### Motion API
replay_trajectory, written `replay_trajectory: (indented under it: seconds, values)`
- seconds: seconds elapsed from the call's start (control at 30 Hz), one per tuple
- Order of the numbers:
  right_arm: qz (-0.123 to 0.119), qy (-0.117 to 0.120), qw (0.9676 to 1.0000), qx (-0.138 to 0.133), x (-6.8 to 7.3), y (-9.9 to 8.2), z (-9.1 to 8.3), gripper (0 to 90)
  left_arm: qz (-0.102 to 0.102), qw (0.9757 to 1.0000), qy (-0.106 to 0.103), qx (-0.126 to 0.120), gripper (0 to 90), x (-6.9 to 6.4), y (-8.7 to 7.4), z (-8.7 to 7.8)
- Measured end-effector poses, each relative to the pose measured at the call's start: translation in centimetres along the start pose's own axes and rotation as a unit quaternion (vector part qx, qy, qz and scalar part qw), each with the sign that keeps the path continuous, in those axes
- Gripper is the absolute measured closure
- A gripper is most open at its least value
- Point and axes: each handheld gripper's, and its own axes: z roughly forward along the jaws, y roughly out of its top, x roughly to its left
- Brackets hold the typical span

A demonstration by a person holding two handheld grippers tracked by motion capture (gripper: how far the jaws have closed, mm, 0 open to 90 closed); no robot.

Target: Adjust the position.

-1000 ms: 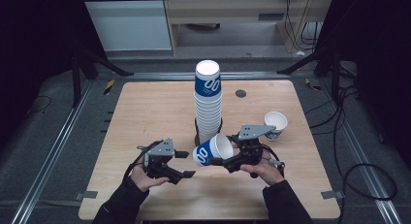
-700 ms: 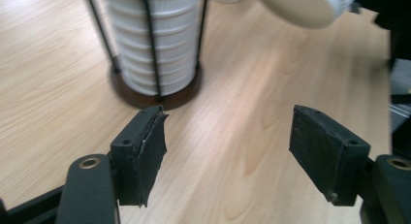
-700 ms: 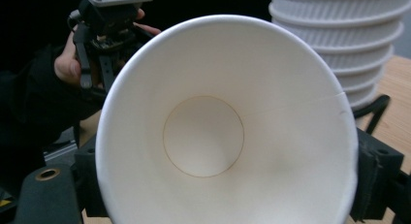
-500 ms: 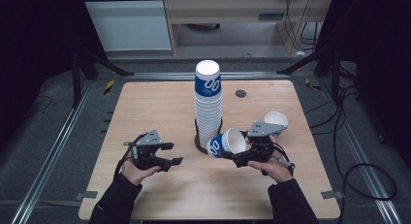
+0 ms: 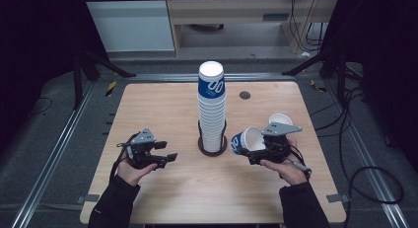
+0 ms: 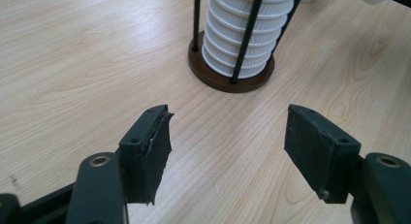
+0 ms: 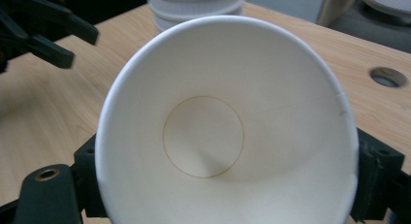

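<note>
Cup (image 5: 248,140) in the right tool (image 5: 261,150), pinched by its wall and tipped on its side, white mouth facing 9 o'clock toward the stack (image 5: 212,109). From the right gripper view the cup (image 7: 223,132) opens straight at the camera, round base plain to see, a black jaw pressed against each flank. It sits just beside the stack's brown holder (image 5: 212,148), at about 3 o'clock from it, not touching. Another cup (image 5: 279,120) lies on the wooden surface (image 5: 162,104) behind the right tool, near 1 o'clock. Over at 9 o'clock of the stack, the left tool (image 5: 167,158) points toward the holder; its jaws have just been closing, yet they stand spread with bare wood between the pads (image 6: 150,146). The holder (image 6: 228,81) and its black rods stand ahead, well apart.
</note>
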Motion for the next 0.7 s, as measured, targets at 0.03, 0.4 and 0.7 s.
replay_trajectory:
  seconds: [0.03,0.4,0.7]
  values:
    - [0.002,-0.007,1.0000,0.003,-0.2,-0.2,-0.3,15.1,-0.001,1.0000,0.006,0.001,32.7,0.1,0.0,-0.1]
    - [0.028,-0.079,0.9956,0.040,-2.4,-1.9,-3.6,14.9,-0.010,0.9994,0.031,0.008,32.6,0.8,-0.4,-0.3]
    - [0.032,-0.131,0.9881,0.074,-3.9,-2.3,-5.3,14.8,-0.016,0.9991,0.039,0.012,32.8,1.2,-0.5,-0.4]
